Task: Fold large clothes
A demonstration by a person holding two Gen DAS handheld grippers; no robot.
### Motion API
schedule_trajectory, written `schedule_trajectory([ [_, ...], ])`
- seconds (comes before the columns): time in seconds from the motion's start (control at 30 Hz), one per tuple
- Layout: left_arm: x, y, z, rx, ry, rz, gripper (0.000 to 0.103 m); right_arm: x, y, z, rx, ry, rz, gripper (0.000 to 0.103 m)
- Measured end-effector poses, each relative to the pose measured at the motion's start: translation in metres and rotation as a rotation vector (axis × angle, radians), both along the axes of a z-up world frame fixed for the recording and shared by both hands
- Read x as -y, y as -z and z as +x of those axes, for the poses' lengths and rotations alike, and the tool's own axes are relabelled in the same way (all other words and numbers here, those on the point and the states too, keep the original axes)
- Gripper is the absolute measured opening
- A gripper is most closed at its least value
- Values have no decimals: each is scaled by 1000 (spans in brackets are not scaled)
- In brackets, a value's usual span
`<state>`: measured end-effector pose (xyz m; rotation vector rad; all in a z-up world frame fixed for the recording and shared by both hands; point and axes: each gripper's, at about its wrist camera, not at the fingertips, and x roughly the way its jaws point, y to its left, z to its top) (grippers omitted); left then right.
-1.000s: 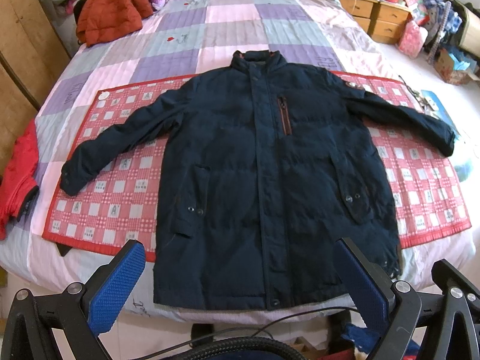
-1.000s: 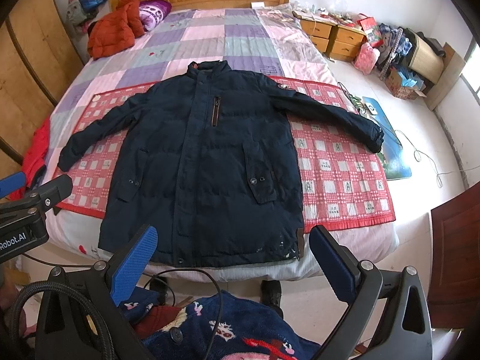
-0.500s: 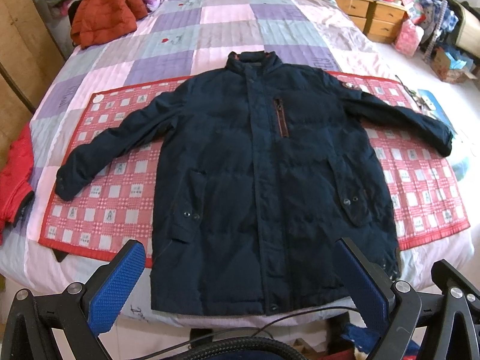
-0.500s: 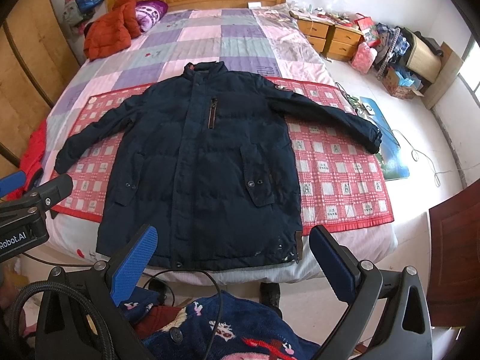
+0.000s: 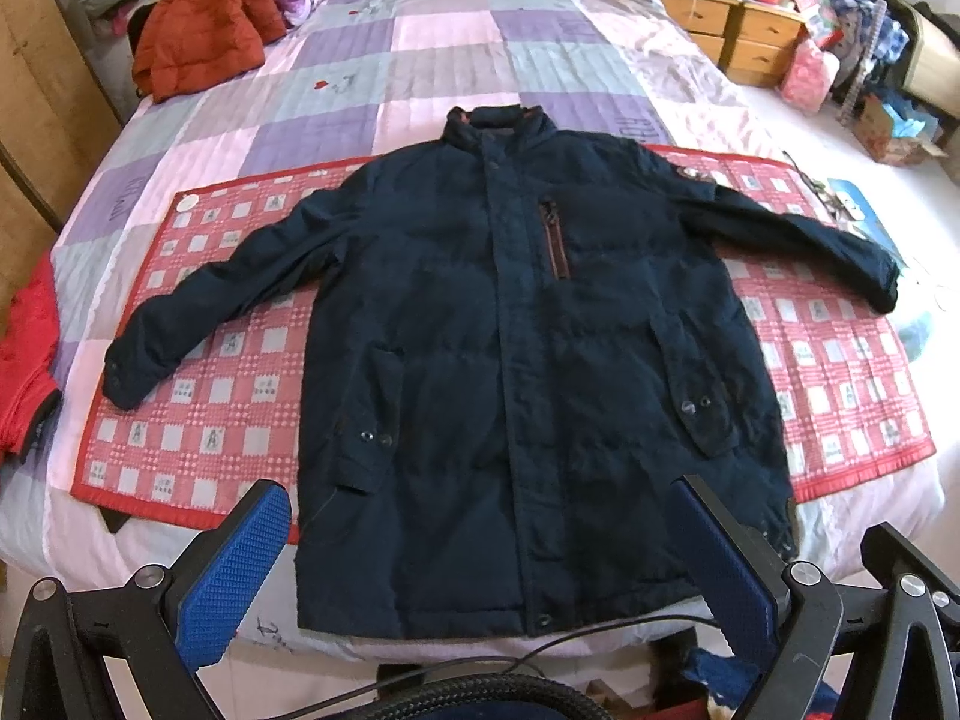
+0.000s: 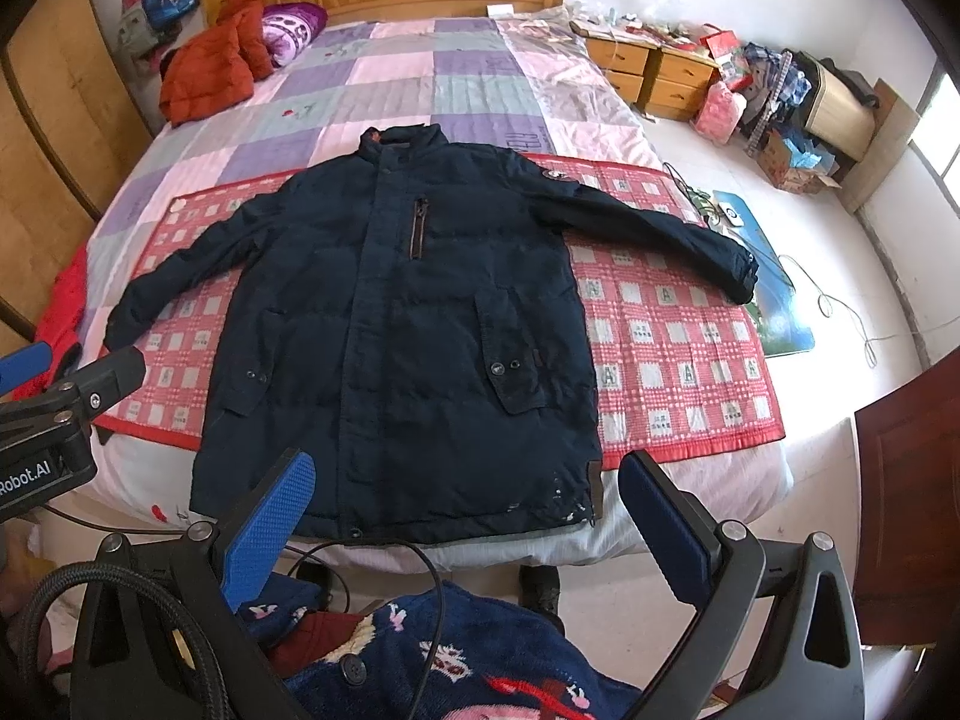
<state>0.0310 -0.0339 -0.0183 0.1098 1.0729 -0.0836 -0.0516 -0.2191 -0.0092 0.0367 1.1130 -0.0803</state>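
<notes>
Still unfolded: jacket (image 5: pixel 510 360) spread flat on bed (image 5: pixel 384 78), sleeves out; both grippers (image 5: pixel 486 564) (image 6: pixel 462 534) apart, empty; all folds remaining.

Navy jacket (image 5: pixel 516 360), flat, front up, sleeves spread

Black gripper frames with silver screws, textured blue pads (image 5: pixel 231 570), apparently braided black cable (image 6: pixel 45 591).

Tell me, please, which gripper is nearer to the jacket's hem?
Left. The left gripper hangs open close over the jacket hem, its fingers framing the bottom edge. The right gripper, also open, sits a bit farther back from the bed.
</notes>
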Motion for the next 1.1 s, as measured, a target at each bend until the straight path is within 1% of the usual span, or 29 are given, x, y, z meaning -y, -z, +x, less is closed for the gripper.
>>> schedule_trajectory([
  [0.1, 2, -1, -1, 3, 8, -2, 102, 2, 0, -1, 0, 8, -1, 103],
  [0.27, -9, 0, 8, 1, 26, -15, 102, 1, 0, 2, 4, 32, 5, 103],
  [0.37, -15, 3, 15, -4, 33, -21, 102, 4, 1, 9, 25, 55, 19, 103],
  [0.4, -18, 5, 21, -5, 28, -16, 102, 7, -1, 10, 43, 65, 28, 103],
  [0.47, -22, 9, 32, -11, 12, -8, 102, 17, -7, 14, 109, 86, 53, 103],
  [0.5, -23, 12, 39, -12, 3, -10, 102, 26, -11, 17, 156, 89, 64, 103],
  [0.53, -24, 16, 46, -8, -10, -14, 102, 33, -13, 22, 207, 81, 59, 103],
  [0.6, -21, 28, 65, -9, -56, -21, 102, 46, -8, 36, 273, 40, 10, 103],
  [0.63, -17, 35, 76, -13, -79, -24, 102, 53, 1, 49, 278, 3, -16, 103],
  [0.7, -7, 52, 95, -20, -138, -23, 102, 69, 21, 79, 227, -57, -43, 103],
  [0.73, -1, 61, 106, -21, -161, -35, 102, 79, 33, 95, 198, -73, -43, 103],
  [0.8, 9, 81, 126, -7, -190, -48, 102, 99, 56, 122, 184, -74, -21, 103],
  [0.87, 14, 103, 145, 16, -191, -49, 102, 110, 80, 150, 189, -68, -29, 103],
  [0.93, 15, 128, 167, 46, -178, -32, 102, 114, 110, 182, 198, -72, -32, 103],
  [1.0, 11, 160, 194, 66, -154, -17, 102, 107, 148, 219, 208, -87, -52, 103],
  [1.1, 4, 209, 242, 56, -140, 10, 102, 89, 205, 277, 199, -119, -45, 103],
])
